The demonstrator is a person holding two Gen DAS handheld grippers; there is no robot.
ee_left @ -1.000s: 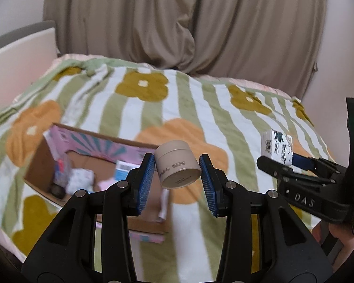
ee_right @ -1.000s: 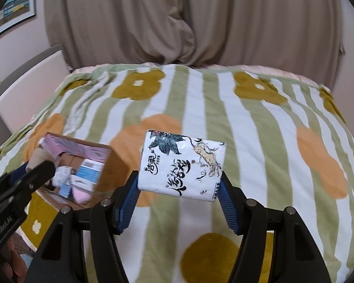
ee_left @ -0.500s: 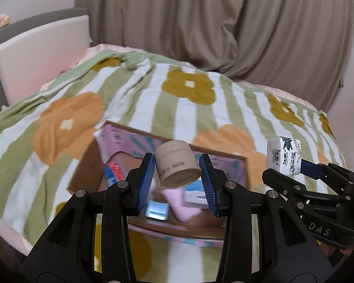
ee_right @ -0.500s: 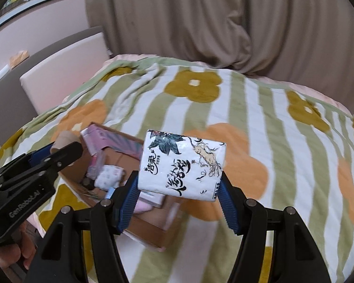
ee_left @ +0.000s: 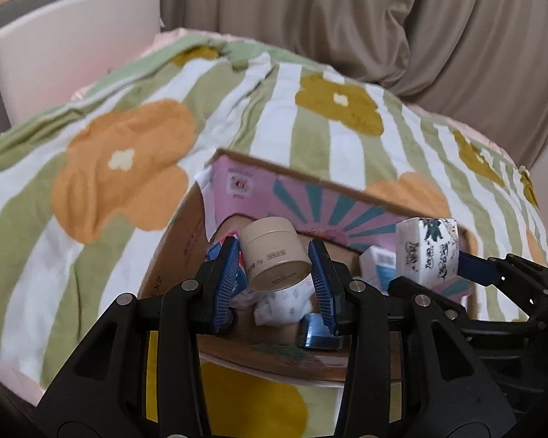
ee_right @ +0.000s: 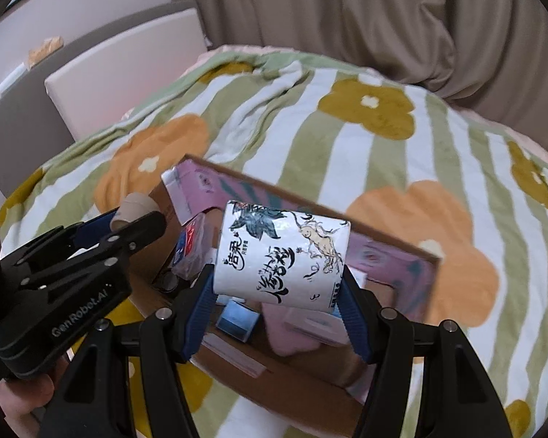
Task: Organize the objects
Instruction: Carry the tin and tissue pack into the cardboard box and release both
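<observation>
Cardboard box (ee_left: 186,255) lay below both loads, already crowded. Left hand-held gripper (ee_left: 274,273) clamped the beige jar (ee_left: 274,255); right hand-held gripper (ee_right: 277,292) clamped the tissue pack (ee_right: 281,255). Simultaneous release risked collision or the jar rolling out.

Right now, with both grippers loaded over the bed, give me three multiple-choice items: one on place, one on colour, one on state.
1. Where is the cardboard box?
A. on the flowered blanket
B. on a chair
C. on the floor

2. What colour is the small jar?
A. red
B. beige
C. black

3. What does the right gripper hold?
A. nothing
B. a spoon
C. a printed tissue pack

Answers:
1 A, blanket shows all around the box.
2 B, the jar in the left gripper is beige.
3 C, both blue pads press on the pack.
</observation>
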